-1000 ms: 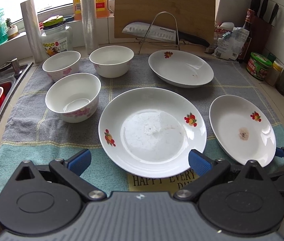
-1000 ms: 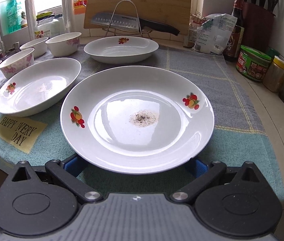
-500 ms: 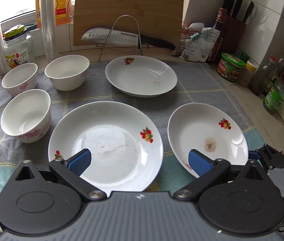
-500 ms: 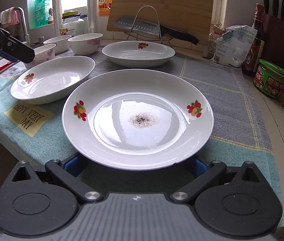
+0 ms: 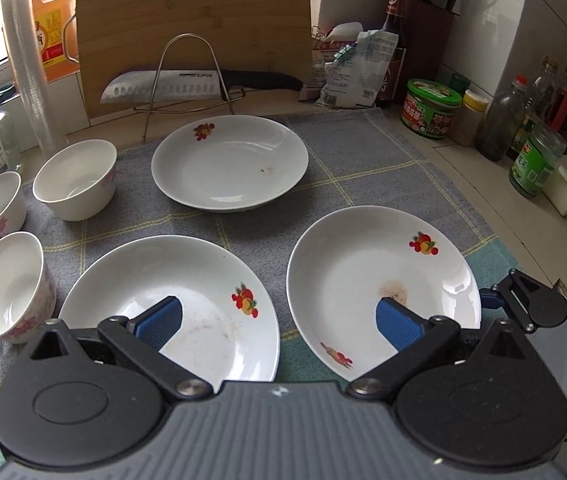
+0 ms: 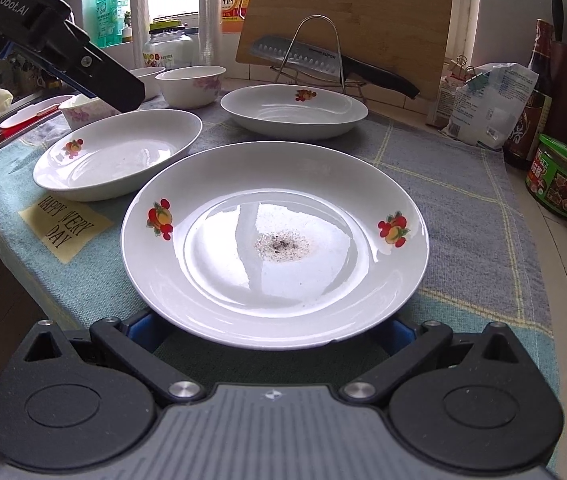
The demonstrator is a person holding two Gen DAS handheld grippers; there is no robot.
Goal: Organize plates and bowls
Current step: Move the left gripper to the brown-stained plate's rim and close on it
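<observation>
Here, three soiled plates, right plate speckled with crumbs, three bowls empty, both jaws wide.

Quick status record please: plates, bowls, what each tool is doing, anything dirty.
plates: three, separate on the cloth; far plate, near-left plate, near-right plate
bowls: three, left side, unstacked; nearest bowl
left tool: open, above the two near plates, holding nothing
right tool: open, fingers straddling the near-right plate's front rim
dirt: dark residue at near-right plate's centre
</observation>
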